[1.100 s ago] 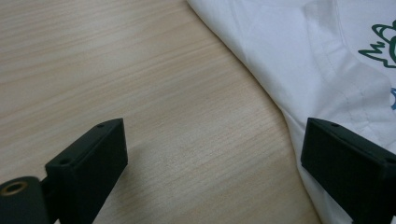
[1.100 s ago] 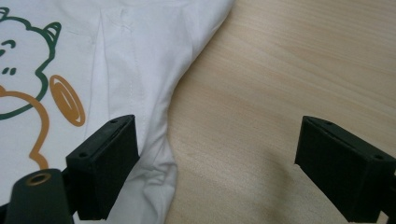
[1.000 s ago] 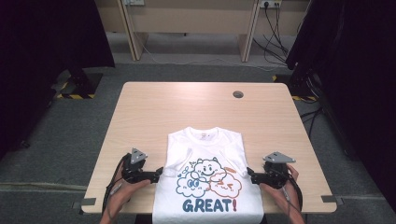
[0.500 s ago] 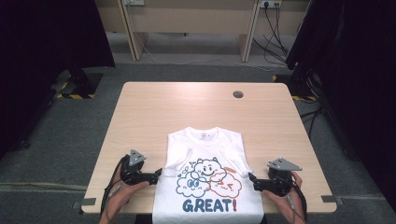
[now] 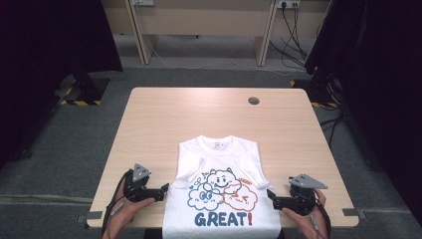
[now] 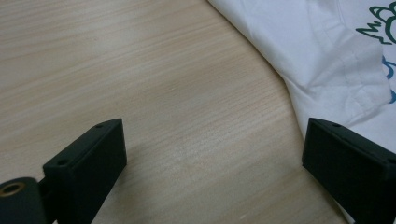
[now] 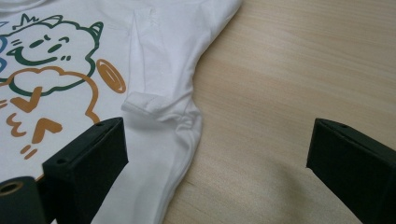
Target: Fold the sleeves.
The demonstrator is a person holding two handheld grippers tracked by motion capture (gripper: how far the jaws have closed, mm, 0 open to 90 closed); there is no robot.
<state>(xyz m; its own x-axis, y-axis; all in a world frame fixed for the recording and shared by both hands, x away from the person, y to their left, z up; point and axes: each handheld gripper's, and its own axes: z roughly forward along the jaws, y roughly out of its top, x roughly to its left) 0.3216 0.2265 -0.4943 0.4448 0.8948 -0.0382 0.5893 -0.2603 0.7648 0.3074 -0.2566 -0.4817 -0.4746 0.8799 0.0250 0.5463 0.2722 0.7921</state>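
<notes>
A white T-shirt (image 5: 219, 189) with cartoon clouds and the word GREAT! lies face up on the wooden table (image 5: 219, 119), its sleeves folded in and its hem over the near edge. My left gripper (image 5: 164, 191) is open just left of the shirt's side; its jaws stand wide over bare wood, with the shirt's folded edge (image 6: 327, 70) ahead to the right. My right gripper (image 5: 271, 195) is open at the shirt's right side. Its left jaw rests over the fabric (image 7: 159, 140) and its right jaw over bare wood, with nothing between them.
A round cable port (image 5: 254, 100) sits in the table's far right part. Beyond the table stand a wooden bench (image 5: 199, 20) and cables on grey carpet. Dark curtains hang at both sides. A person's hands hold both grippers at the near edge.
My right gripper has drawn back toward the near edge and slightly right, away from the shirt's sleeve. My left gripper has shifted only a little.
</notes>
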